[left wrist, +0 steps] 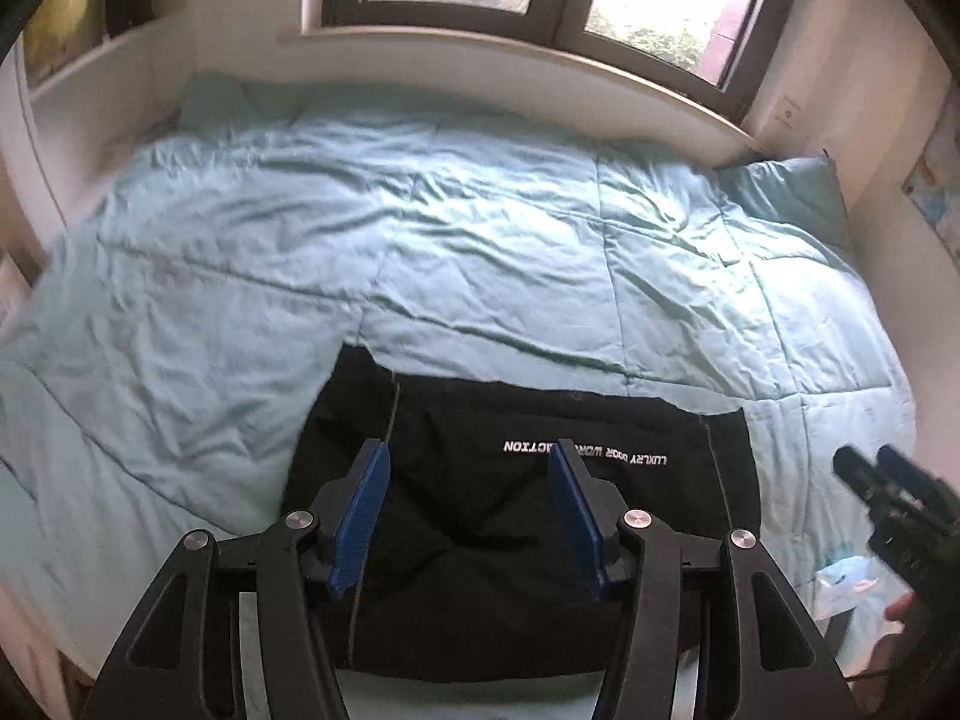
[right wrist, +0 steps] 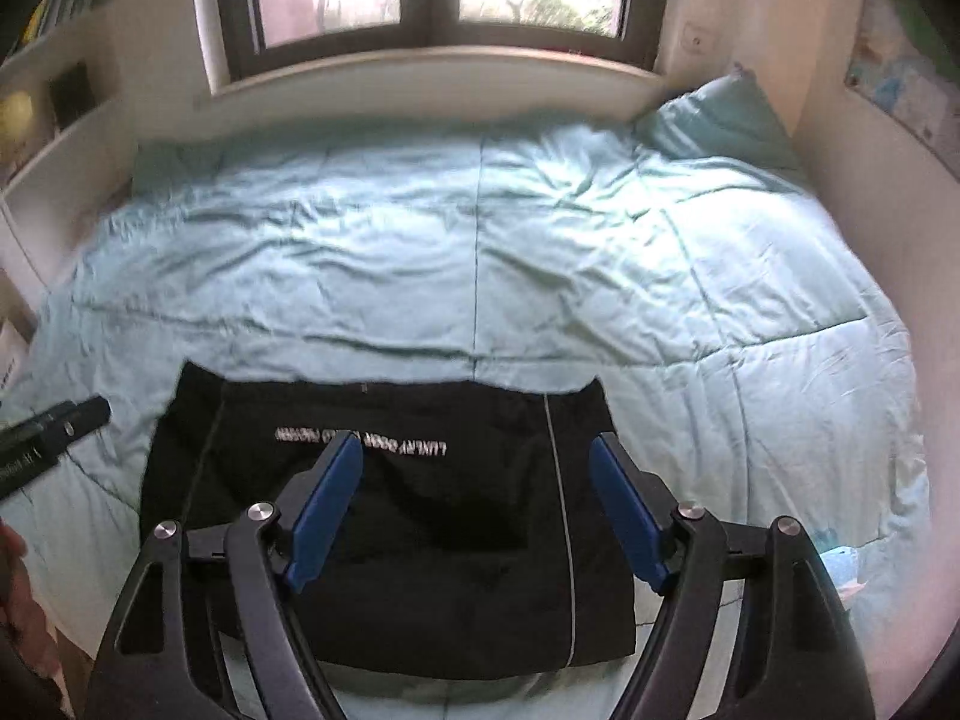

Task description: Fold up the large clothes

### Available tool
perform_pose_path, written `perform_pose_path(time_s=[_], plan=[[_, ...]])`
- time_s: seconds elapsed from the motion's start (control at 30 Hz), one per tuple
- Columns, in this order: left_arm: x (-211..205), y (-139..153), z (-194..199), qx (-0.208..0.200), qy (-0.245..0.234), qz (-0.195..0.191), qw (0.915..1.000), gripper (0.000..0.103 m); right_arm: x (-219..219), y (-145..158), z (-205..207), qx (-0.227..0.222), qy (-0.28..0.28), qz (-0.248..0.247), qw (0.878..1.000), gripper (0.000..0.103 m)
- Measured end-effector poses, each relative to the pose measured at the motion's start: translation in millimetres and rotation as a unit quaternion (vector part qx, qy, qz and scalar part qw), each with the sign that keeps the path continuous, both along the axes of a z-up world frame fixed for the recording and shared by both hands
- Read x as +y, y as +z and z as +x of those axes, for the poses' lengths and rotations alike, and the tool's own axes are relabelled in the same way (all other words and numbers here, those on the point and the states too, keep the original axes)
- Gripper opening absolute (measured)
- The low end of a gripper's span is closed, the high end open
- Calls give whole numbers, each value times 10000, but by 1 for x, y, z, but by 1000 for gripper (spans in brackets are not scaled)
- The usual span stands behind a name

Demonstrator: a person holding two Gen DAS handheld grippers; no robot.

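Note:
A black garment [left wrist: 480, 516] with white lettering and thin pale side stripes lies folded into a flat rectangle on the near part of the light blue quilt [left wrist: 420, 252]. It also shows in the right wrist view [right wrist: 420, 516]. My left gripper [left wrist: 471, 456] is open and empty, held above the garment's middle. My right gripper [right wrist: 477, 450] is open and empty above the garment's right half. Each gripper shows at the edge of the other's view: the right one [left wrist: 876, 468] at the garment's right, the left one [right wrist: 72, 414] at its left.
The quilt [right wrist: 540, 252] covers the whole bed. A pillow [left wrist: 786, 192] leans in the far right corner below the window sill [left wrist: 540, 66]. A white shelf unit [left wrist: 90, 66] stands at far left. A wall [right wrist: 870, 192] runs along the right side.

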State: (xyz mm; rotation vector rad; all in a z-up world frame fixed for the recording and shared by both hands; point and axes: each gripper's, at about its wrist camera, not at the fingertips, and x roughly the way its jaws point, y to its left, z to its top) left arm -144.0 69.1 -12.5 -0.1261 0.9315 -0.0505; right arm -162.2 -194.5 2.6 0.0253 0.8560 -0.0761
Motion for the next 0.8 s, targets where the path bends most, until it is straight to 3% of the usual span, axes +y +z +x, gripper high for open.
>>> perform_pose_path(time_s=[0.1,0.2,0.33,0.8], plan=[[-7,14,-4,-44,-111,40,9999,57,-3,16,-9,-306,-41,370,9988,84],[-11,24,-9,-202,-180,109,9996,57,1,24,-14,-401,-64,295,9987,86],[-20,30,-11,-340,-193,410,9984,57,5,23,-12,-377,12,392,9985,87],[-30,21,-12,-224,-309,398,9985,57,5,13,-9,-204,-7,485,9986,87]])
